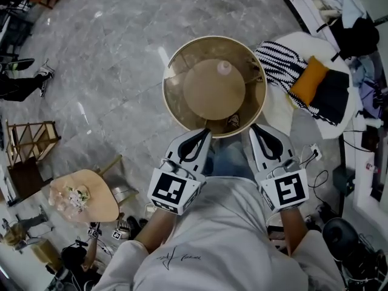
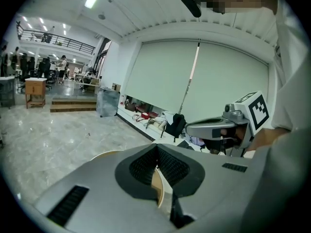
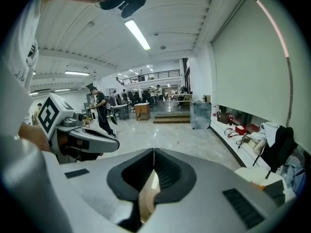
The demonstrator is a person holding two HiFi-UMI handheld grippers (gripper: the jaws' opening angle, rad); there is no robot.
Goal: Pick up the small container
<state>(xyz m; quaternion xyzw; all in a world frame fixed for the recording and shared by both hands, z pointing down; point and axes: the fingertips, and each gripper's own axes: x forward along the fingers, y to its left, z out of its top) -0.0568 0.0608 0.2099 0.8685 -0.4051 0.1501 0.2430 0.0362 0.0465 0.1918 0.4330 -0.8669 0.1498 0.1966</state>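
In the head view a small pale pink container point(image 1: 224, 67) stands on the far part of the tan centre disc of a round table point(image 1: 176, 59). My left gripper point(image 1: 205, 132) and right gripper point(image 1: 254, 127) are side by side at the table's near edge, well short of the container. Both have their jaws together with nothing between them. In the left gripper view the left gripper point(image 2: 156, 147) points over the table's rim point(image 2: 104, 154), with the right gripper point(image 2: 218, 127) beside it. The right gripper view shows the right gripper point(image 3: 153, 152) shut too, and the left gripper point(image 3: 82, 137) at its left. Neither gripper view shows the container.
A white seat point(image 1: 285, 111) with a striped cloth point(image 1: 280, 65) and an orange cushion point(image 1: 309, 80) stands right of the table. At the lower left are a small wooden side table point(image 1: 100, 205) with flowers and a wooden rack point(image 1: 30, 141). Cables lie on the floor point(image 1: 321, 174) at the right.
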